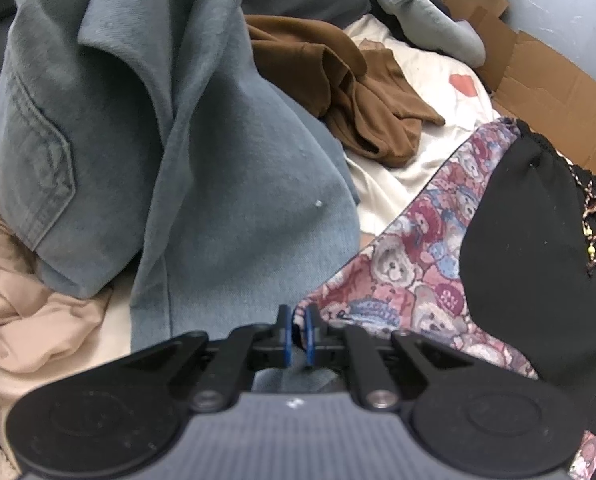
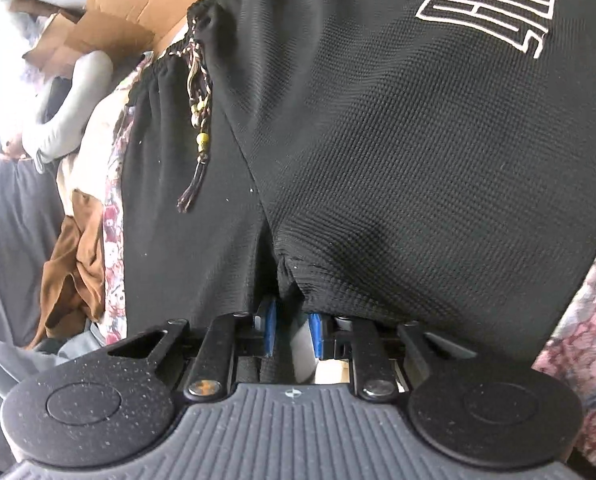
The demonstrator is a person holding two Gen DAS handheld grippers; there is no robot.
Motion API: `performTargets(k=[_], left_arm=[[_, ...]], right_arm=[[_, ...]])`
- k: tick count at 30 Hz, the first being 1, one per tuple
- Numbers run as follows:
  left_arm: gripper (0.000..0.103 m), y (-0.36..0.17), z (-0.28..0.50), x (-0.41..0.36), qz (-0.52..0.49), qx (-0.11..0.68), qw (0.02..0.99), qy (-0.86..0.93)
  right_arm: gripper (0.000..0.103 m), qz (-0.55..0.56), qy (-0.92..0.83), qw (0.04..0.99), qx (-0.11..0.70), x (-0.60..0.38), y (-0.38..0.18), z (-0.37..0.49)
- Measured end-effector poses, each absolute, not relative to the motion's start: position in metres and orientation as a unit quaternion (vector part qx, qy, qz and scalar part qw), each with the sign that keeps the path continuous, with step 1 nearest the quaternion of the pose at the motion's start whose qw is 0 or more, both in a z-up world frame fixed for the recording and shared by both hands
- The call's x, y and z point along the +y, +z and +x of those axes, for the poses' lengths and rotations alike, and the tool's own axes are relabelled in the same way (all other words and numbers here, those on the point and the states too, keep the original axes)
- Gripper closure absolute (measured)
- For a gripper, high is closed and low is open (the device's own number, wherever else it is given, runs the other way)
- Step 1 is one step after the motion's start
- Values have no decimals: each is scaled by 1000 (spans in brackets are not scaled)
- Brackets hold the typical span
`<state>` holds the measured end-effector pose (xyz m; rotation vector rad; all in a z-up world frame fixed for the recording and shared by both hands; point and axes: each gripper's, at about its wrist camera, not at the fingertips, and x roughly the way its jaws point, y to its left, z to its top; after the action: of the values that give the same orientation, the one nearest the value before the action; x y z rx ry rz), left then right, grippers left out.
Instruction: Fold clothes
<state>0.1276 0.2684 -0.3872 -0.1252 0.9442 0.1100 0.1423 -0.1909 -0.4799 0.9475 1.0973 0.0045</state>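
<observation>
Black mesh shorts (image 2: pixel 378 140) with a white square logo (image 2: pixel 494 4) and a beaded drawstring (image 2: pixel 199 136) fill the right wrist view. Their puckered lower edge drops between the blue pads of my right gripper (image 2: pixel 291 320), which pinches it. In the left wrist view the same shorts (image 1: pixel 530 240) lie at the right on a bear-print cloth (image 1: pixel 418 248). My left gripper (image 1: pixel 296 330) is at that cloth's near corner. Its pads are almost together with the cloth's edge between them.
A blue denim garment (image 1: pixel 197 160) is heaped at the left, with a brown garment (image 1: pixel 358 92) behind it on a white sheet (image 1: pixel 410 160). Beige fabric (image 1: pixel 17 300) lies at the near left. Cardboard (image 1: pixel 558 80) and a grey cushion (image 1: pixel 426 20) border the far right.
</observation>
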Motion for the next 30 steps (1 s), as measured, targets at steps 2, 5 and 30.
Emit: performTargets(k=[2, 5, 30], left_arm=[[96, -387, 128, 268, -58, 455, 887, 53], [96, -387, 128, 268, -56, 456, 887, 51], [96, -390, 126, 272, -70, 451, 888, 50]], right_arm=[[94, 436, -3, 748, 500, -191, -481, 143], [102, 437, -8, 750, 496, -194, -479, 143], [87, 449, 23, 720, 529, -188, -479, 122]])
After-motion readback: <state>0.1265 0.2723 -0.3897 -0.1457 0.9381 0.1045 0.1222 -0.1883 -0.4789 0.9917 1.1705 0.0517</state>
